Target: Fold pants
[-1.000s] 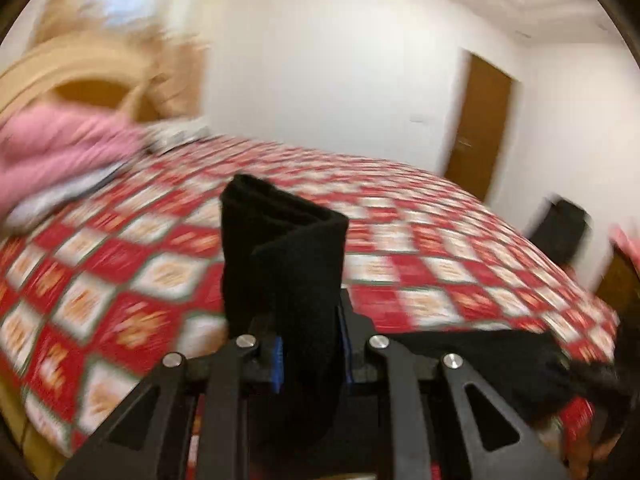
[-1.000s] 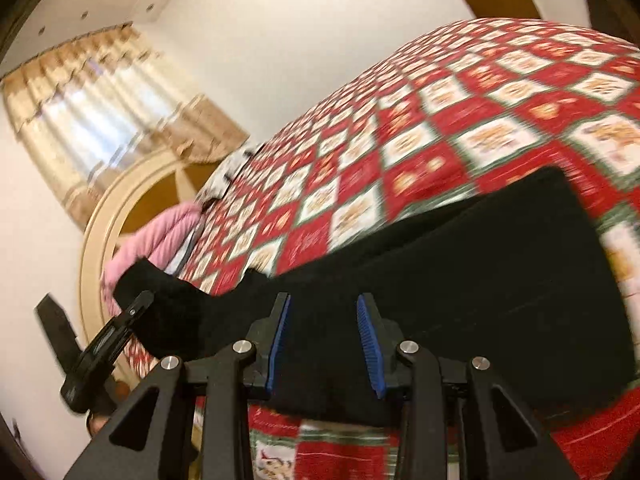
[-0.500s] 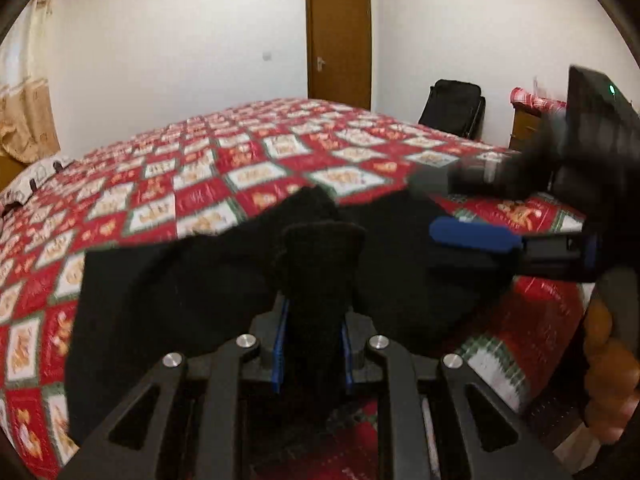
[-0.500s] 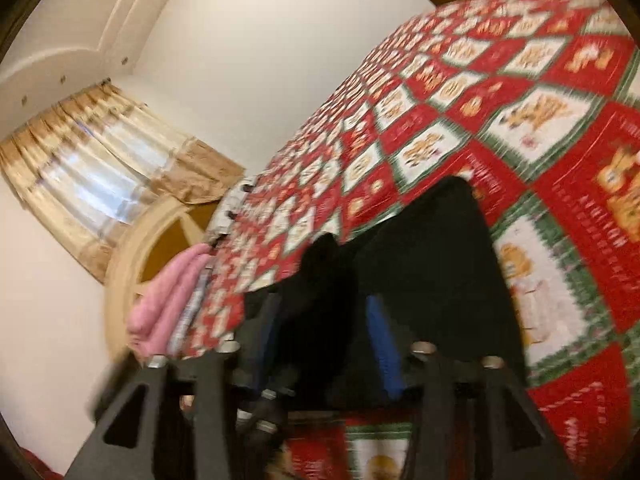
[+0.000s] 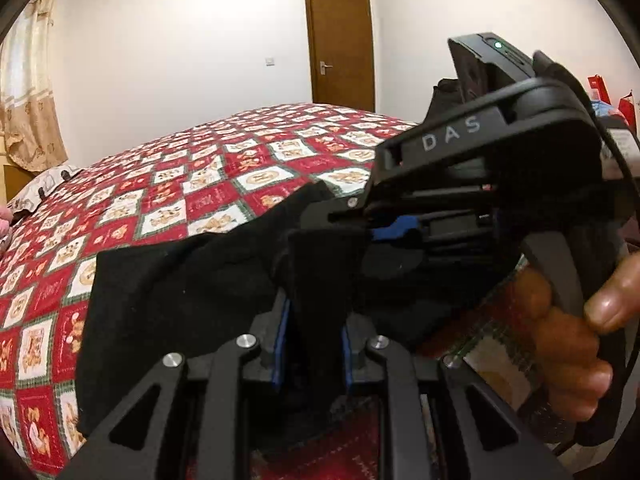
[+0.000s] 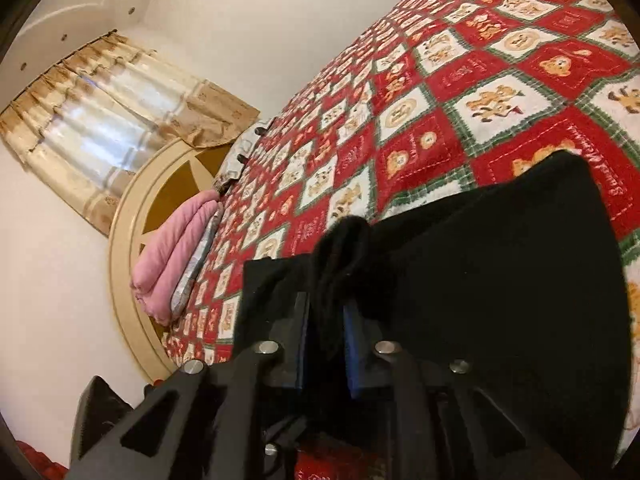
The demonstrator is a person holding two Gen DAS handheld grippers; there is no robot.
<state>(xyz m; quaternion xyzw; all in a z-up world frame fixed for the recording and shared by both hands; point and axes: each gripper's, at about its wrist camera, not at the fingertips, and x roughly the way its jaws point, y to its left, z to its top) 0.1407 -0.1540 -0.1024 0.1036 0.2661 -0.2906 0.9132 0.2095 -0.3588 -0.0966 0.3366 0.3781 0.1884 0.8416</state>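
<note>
The black pants (image 5: 168, 300) lie spread at the near edge of the red, white and green checked bedspread (image 5: 224, 176). My left gripper (image 5: 314, 344) is shut on a bunched fold of the pants. My right gripper (image 5: 384, 236) comes in from the right in the left wrist view, close above the same fold. In the right wrist view the right gripper (image 6: 326, 344) is shut on a bunched edge of the pants (image 6: 500, 280), with the rest of the cloth lying to its right.
A folded pink blanket (image 6: 176, 256) lies by the round cream headboard (image 6: 132, 216) under a curtained window (image 6: 104, 120). A brown door (image 5: 340, 48) stands in the far wall. A dark bag (image 5: 444, 92) sits past the bed's right side.
My left gripper has swung the held fold across toward the right gripper. The right gripper, open a second ago, has shut on the pants beside it.
</note>
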